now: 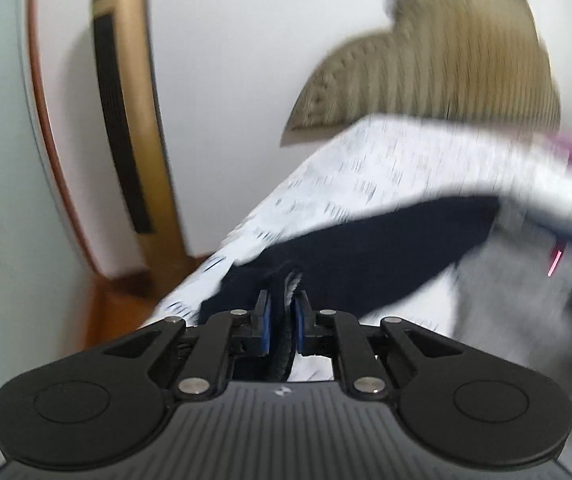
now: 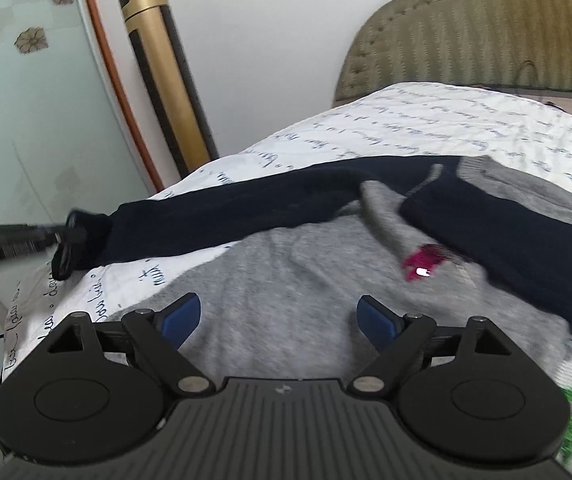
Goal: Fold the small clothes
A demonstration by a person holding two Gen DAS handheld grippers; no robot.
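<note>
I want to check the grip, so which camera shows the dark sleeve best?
The right wrist view: the navy sleeve stretches sharp across the bedspread, its cuff held in the left tongs. The left wrist view is blurred and shows only the cuff pinched between its pads.

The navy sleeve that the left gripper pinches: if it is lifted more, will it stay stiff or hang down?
It will probably hang limp: the navy sleeve already sags along the bed between the left gripper and the sweater body. It looks like soft knit, so it should drape and may drag the grey sweater along.
</note>
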